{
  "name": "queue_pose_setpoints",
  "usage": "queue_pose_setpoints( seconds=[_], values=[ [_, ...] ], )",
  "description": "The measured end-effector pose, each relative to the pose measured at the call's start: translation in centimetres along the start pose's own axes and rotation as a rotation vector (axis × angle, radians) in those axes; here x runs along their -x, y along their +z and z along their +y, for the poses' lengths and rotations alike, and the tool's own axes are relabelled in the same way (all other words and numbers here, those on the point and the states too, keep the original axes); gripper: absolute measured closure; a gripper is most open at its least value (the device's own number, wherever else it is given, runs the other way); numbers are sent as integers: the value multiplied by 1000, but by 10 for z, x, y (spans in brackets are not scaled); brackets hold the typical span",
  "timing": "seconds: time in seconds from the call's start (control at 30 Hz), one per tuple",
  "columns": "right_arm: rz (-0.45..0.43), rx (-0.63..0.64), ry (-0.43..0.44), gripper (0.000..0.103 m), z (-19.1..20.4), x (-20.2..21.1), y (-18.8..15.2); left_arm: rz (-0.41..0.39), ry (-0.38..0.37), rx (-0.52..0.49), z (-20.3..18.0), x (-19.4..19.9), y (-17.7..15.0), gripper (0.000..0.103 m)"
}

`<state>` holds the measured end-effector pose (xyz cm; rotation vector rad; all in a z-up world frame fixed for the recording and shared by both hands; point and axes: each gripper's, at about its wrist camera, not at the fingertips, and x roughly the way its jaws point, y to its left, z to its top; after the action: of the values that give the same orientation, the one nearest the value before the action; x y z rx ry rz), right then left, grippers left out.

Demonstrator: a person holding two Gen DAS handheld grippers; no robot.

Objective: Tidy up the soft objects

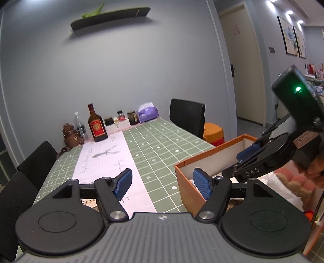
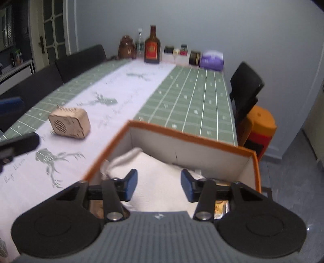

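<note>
1. This is a home dining room: a long dining table [image 1: 162, 141] under a green checked tablecloth [image 2: 192, 97] with a white deer-print runner [image 2: 113, 105].
2. Black dining chairs [image 1: 187, 116] stand along both long sides of the table.
3. At the table's far end, against the grey wall, stand a liquor bottle [image 1: 97, 125], a water bottle [image 1: 79, 125], small jars [image 1: 132, 117], a tissue pack [image 1: 147, 112] and a brown bear figure [image 1: 70, 135].
4. Above the table a floating wall shelf [image 1: 109, 18] holds a green plant.
5. Right of the table are an interior door [image 1: 243, 66] and framed pictures [image 1: 291, 38] lit by ceiling spotlights.

Box [image 2: 194, 139] contents partly hidden, blurred
</note>
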<state>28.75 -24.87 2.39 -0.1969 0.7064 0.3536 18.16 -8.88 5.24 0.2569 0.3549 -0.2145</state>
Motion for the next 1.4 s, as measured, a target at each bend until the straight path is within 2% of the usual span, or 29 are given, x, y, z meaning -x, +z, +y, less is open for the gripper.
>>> queue_pose_setpoints(
  seconds=[0.2,0.27,0.33,0.37,0.47,0.6,0.83,0.9,1.03,1.4],
  values=[
    [-177,57,-65,10,50,59,-11,-87,42,79,7,34,-2,12],
    [-233,89,-175,3,70,71,-20,-108,44,120,13,43,-4,9],
    [-277,106,-295,3,86,80,-33,-122,48,158,18,52,-8,9],
    [-306,104,-327,3,94,85,-39,-128,56,173,20,55,-10,9],
    [-343,44,-283,3,105,92,-56,-136,99,184,22,63,-19,0],
    [-347,-3,-207,3,122,89,-75,-154,159,125,15,73,-34,0],
    [-342,-149,-156,3,133,82,-100,-118,207,182,13,83,-56,0],
    [-350,-150,-134,3,134,83,-104,-101,204,222,16,83,-62,0],
    [-360,-129,-161,3,143,84,-110,-62,198,303,26,84,-73,0],
    [-329,-72,-133,3,162,72,-111,-12,222,342,33,89,-90,0]
  ],
)
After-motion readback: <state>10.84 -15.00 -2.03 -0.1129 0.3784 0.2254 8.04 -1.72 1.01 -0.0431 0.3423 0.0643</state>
